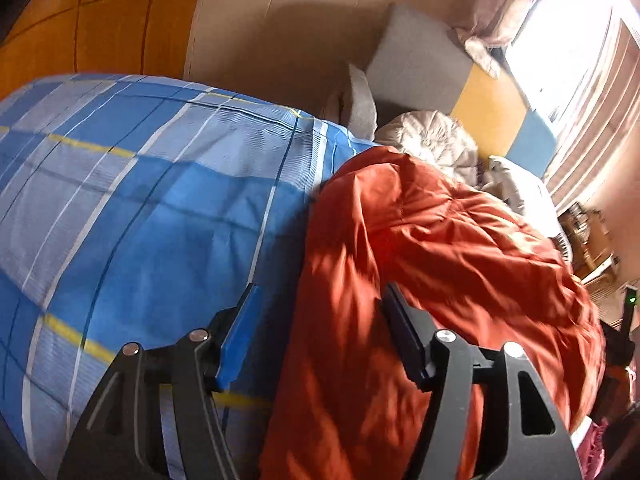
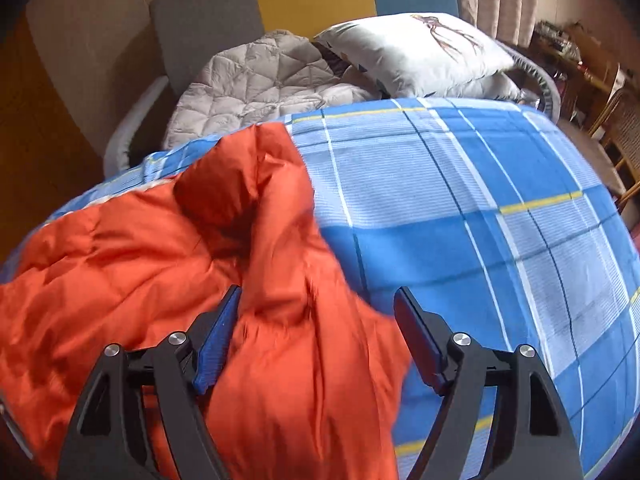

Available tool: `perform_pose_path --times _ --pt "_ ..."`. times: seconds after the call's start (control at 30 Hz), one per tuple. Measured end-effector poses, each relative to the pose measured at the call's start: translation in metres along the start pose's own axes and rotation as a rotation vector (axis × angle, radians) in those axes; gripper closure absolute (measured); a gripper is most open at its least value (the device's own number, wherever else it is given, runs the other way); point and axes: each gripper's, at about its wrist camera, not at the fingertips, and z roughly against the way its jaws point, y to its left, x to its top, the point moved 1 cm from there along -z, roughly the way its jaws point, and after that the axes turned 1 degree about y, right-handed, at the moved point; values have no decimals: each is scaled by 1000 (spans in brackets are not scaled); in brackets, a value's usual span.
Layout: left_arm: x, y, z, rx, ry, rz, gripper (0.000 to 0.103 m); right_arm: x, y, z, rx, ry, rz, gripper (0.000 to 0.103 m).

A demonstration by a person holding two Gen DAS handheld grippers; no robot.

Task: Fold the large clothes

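An orange puffy jacket (image 1: 440, 248) lies crumpled on a blue plaid bedspread (image 1: 140, 200). My left gripper (image 1: 320, 304) is open just above the jacket's left edge, with nothing between its fingers. In the right wrist view the orange jacket (image 2: 168, 264) covers the left part of the plaid bedspread (image 2: 480, 220). My right gripper (image 2: 318, 304) is open over the jacket's right edge, and the fabric runs under and between the fingers without being pinched.
A grey quilted garment (image 2: 256, 80) and a white pillow (image 2: 416, 52) lie at the head of the bed. Wooden furniture (image 2: 612, 120) stands to the right. A bright window with curtains (image 1: 568, 40) and orange wardrobe panels (image 1: 100, 20) show in the left wrist view.
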Motion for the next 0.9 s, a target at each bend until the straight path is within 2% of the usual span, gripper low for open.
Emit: perform_pose_path --times 0.07,0.1,0.13,0.2,0.3,0.37,0.47,0.6,0.73,0.8,0.9 --pt "-4 0 15 27 -43 -20 39 -2 3 11 -19 -23 8 27" --pt "-5 -6 28 49 -98 -53 37 -2 11 24 -58 -78 48 27" --pt "-3 -9 33 39 -116 -63 34 -2 22 36 -65 -123 92 27" --pt "1 -25 44 23 -153 -73 34 0 45 46 -46 -149 134 27" --pt "5 -70 49 -34 -177 -127 34 -4 93 60 13 -204 197 27" --pt "8 -99 45 -83 -163 -156 34 -8 121 63 19 -238 226 27" --pt "9 -139 28 -96 -145 -198 34 -13 158 58 18 -277 239 22" --pt "12 -170 3 -64 -126 -241 34 -6 182 33 -5 -248 276 22" --pt "22 -176 -38 -15 -68 -259 34 -2 188 1 -30 -215 285 21" --pt "20 -171 -56 -7 -25 -242 32 -3 184 -10 -21 -207 259 16" --pt "14 -168 -71 0 -26 -245 31 -6 182 -23 -17 -206 252 12"
